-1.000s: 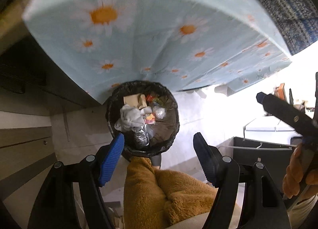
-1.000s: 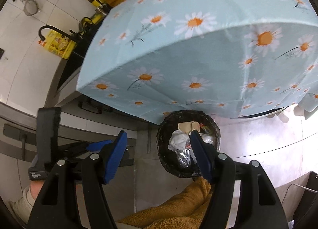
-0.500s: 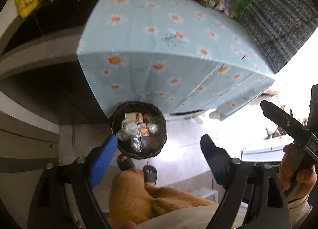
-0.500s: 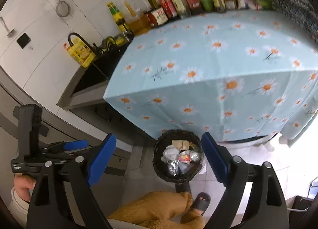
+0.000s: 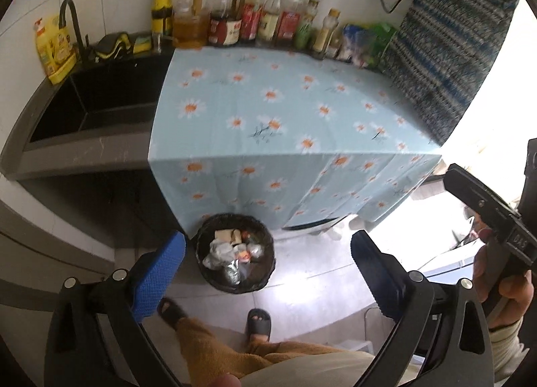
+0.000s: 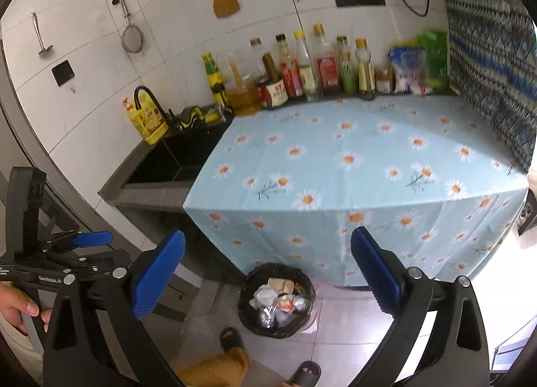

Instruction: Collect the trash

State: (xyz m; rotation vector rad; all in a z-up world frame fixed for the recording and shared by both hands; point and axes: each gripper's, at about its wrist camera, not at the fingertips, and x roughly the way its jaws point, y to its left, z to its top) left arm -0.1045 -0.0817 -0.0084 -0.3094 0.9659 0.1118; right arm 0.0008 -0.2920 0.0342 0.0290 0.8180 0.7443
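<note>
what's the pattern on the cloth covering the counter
The cloth is light blue with white, orange-centred daisies. It shows best in the right wrist view.

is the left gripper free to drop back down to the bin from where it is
Probably yes. The left gripper is open with nothing between its pads, and the bin stands open-topped on the floor below it, just clear of the hanging tablecloth. The person's slippered feet stand close but not across it.

Daisy tablecloth [image 5: 285, 112], bottles [image 5: 255, 18], sink [image 5: 100, 98]
</note>
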